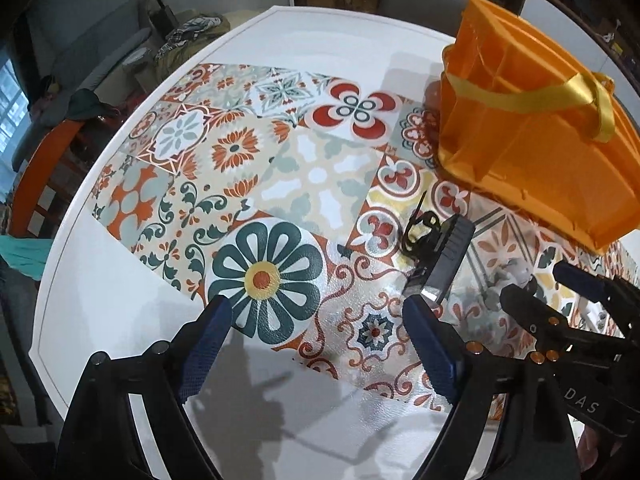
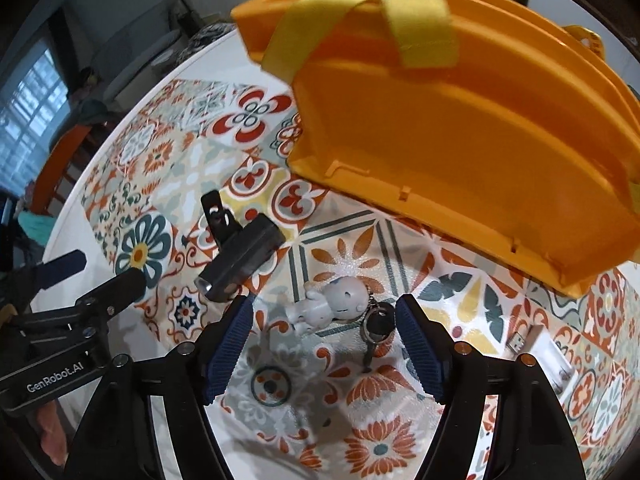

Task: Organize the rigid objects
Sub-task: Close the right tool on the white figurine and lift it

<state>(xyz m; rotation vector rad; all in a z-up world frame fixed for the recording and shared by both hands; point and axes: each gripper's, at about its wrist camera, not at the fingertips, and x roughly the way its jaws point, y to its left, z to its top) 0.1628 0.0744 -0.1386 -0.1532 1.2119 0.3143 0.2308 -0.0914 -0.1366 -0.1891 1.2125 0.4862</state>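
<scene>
Blurring orange bag (image 2: pixel 460 120), possibly empty inside

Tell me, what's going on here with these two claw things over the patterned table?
A person is tidying small items with a hand-held gripper in each hand. The right gripper is open above a white figurine keychain on the table, holding nothing. The left gripper is open too, near a black clip-on gadget. An orange bag stands close by. A small USB stick lies to the right.

Orange bag (image 2: pixel 460 132) upright; black light (image 2: pixel 240 256), figurine keychain (image 2: pixel 340 304) beside.
</scene>
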